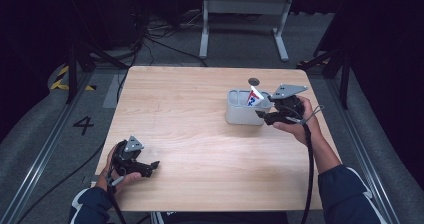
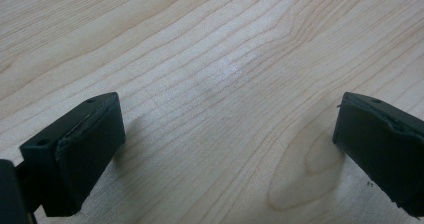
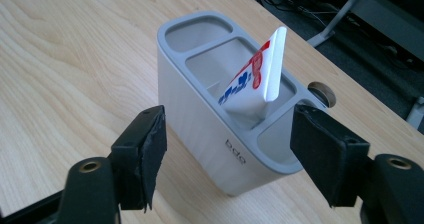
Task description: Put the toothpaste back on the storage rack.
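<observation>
A pale grey holder (image 1: pixel 241 113) (image 3: pixel 200 119) with three compartments stands on the right half of the wooden table (image 1: pixel 200 134). A white tube with red and blue print (image 1: pixel 254 98) (image 3: pixel 255 84) leans in its middle compartment, flat end up. My right gripper (image 1: pixel 261 114) (image 3: pixel 230 154) is open just off the holder's right end, its jaws either side of that end and clear of the tube. My left gripper (image 1: pixel 154 166) (image 2: pixel 227 144) rests open low over bare wood near the front left, with nothing between its jaws.
A round hole (image 1: pixel 254 81) (image 3: pixel 322 91) sits in the tabletop behind the holder. Beyond the far edge stand a white metal frame (image 1: pixel 245 14) and cables on the floor (image 1: pixel 150 34). Black stands flank the table.
</observation>
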Motion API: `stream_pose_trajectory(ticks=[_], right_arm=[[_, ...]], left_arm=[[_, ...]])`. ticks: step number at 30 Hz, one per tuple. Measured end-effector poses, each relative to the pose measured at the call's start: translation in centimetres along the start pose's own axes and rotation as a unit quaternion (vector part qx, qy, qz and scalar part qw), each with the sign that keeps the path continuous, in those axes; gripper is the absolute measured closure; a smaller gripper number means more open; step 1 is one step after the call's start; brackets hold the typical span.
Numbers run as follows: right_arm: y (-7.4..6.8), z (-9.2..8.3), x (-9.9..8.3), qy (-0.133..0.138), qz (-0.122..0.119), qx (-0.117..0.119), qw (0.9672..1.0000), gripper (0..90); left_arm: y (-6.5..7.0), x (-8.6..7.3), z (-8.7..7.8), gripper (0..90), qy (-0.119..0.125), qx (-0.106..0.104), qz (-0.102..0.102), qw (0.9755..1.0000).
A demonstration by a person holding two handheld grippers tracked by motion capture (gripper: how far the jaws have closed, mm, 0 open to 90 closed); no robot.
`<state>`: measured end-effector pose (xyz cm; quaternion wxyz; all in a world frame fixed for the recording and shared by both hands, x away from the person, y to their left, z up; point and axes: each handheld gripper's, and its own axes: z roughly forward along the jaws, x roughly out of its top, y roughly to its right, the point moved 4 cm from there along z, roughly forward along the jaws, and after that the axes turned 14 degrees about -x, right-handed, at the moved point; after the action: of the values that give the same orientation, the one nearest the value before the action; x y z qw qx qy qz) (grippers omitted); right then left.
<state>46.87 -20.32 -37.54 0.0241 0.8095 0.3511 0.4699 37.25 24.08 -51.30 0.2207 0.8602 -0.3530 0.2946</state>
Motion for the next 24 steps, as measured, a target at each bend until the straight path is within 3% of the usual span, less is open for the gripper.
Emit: stream_pose_trajectory(ticks=[13, 15, 24], right_arm=[[-0.4, -1.5, -2.1, -0.007, -0.020, 0.006, 0.9998, 30.7], [-0.4, -1.7, -2.6, -0.009, -0.021, 0.007, 0.9997, 30.6], [-0.6, -2.5, -4.6, -0.020, -0.035, -0.001, 0.9992, 29.1]], left_arm=[[-0.1, 0.0, 0.0, 0.6, -0.002, 0.000, 0.003, 1.0000], [0.1, 0.0, 0.1, 0.5, 0.000, -0.005, -0.011, 0.9999], [0.1, 0.0, 0.1, 0.5, 0.000, -0.005, -0.011, 0.9999]])
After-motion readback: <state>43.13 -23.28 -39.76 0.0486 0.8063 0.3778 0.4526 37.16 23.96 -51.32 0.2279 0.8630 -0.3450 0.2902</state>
